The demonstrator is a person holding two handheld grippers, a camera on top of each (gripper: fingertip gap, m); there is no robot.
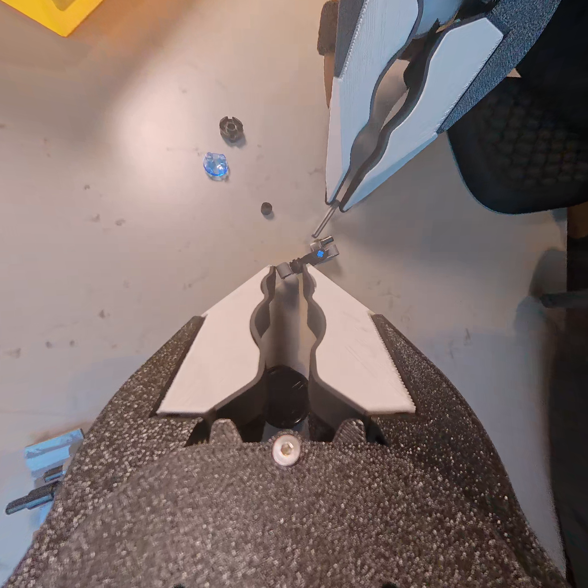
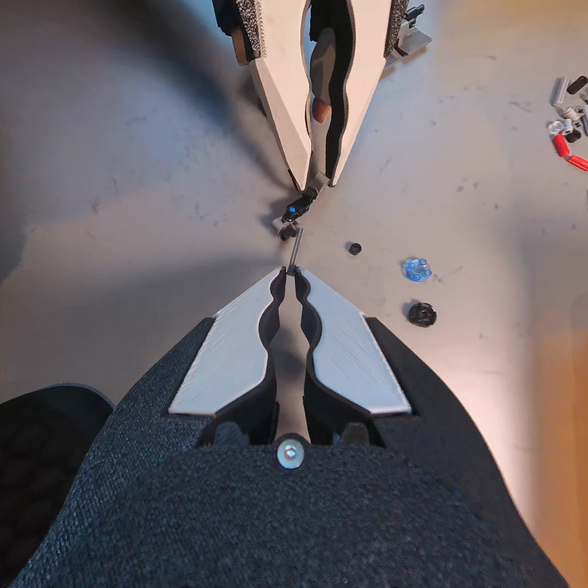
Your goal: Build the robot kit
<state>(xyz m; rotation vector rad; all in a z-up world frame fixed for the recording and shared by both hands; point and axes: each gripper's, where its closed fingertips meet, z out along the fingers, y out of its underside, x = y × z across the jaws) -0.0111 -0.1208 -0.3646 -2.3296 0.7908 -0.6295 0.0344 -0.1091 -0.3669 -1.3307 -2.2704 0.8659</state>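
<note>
My left gripper point(image 1: 289, 270) clenches the small jointed assembly point(image 1: 313, 256), my right gripper point(image 2: 290, 271) the thin axle point(image 2: 295, 249); any misalignment between them could jam or drop either part.

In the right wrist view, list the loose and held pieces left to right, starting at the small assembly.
small grey-and-black assembly → thin grey rod → small black ring → clear blue round piece → pile of grey, black and red parts.

Both wrist cameras look steeply down at the table point(image 1: 127, 286), close, facing each other; both share the blue round stud point(image 1: 216, 165) region.
</note>
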